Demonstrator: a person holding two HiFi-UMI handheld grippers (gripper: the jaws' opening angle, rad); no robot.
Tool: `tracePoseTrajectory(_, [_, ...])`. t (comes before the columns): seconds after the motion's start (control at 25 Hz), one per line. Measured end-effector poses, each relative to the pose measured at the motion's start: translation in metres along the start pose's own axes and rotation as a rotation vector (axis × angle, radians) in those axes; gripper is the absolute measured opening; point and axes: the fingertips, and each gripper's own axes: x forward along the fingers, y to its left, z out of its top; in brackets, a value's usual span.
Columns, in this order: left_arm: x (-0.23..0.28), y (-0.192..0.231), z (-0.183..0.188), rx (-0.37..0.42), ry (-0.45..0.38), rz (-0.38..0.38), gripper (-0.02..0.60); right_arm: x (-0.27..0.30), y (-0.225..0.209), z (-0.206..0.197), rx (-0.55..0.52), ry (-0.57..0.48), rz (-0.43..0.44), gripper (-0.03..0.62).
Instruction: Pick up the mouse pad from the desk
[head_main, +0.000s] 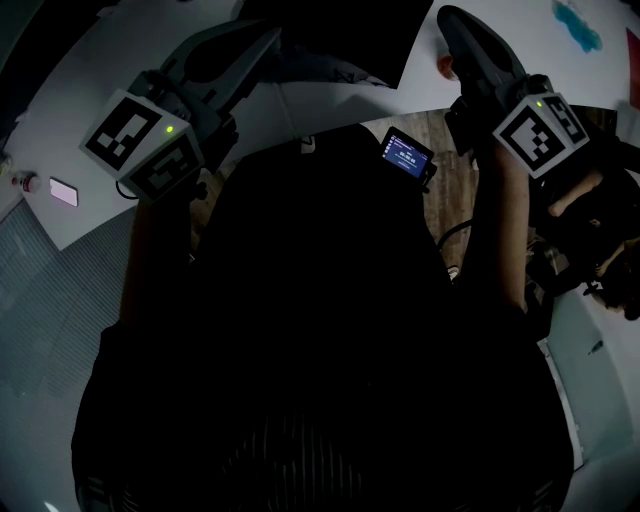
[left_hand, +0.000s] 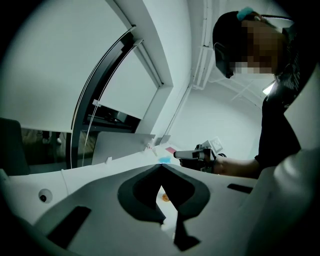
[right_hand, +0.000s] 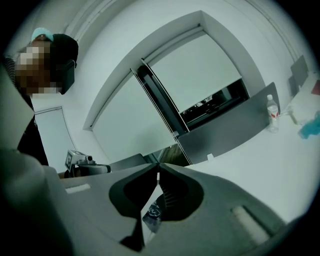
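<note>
In the head view the left gripper (head_main: 270, 36) is sitting in the upper left of the frame and the right gripper (head_main: 449, 16) in the upper right, both reaching over the curved white desk (head_main: 425, 95); the person's dark clothing (head_main: 320, 350) is filling the middle and bottom; in each gripper's own view the two jaws are lying together at their tips with nothing between them; a small screen (head_main: 406, 153) is glowing at centre, just below the desk's edge; a blue patch (head_main: 579, 24) and a red patch (head_main: 632, 48) are lying near each other on the desk in the upper right corner, apart from both grippers; a pink block (head_main: 63, 191) is lying at the left edge; a bottle (right_hand: 272, 113) is standing before a grey divider (right_hand: 225, 125) at the right of the right gripper view; the mouse pad is not showing clearly enough to pick out, and I cannot tell whether one of the flat patches is it.
</note>
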Motion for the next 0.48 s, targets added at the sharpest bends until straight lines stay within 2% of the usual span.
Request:
tracePoseTrajectory(0.2, [-0.0020,0.0061,-0.0021,-0.012,0.024,0.047,0.006,-0.0025,-0.0008,0.0019,0.002,-0.019,-0.002,0.048])
tracePoseTrajectory(0.48, [-0.0004,0.0038,0.0030,-0.001,0.024,0.045,0.006,-0.0021,-0.0042,-0.0061,0.034,-0.011,-0.014,0.101])
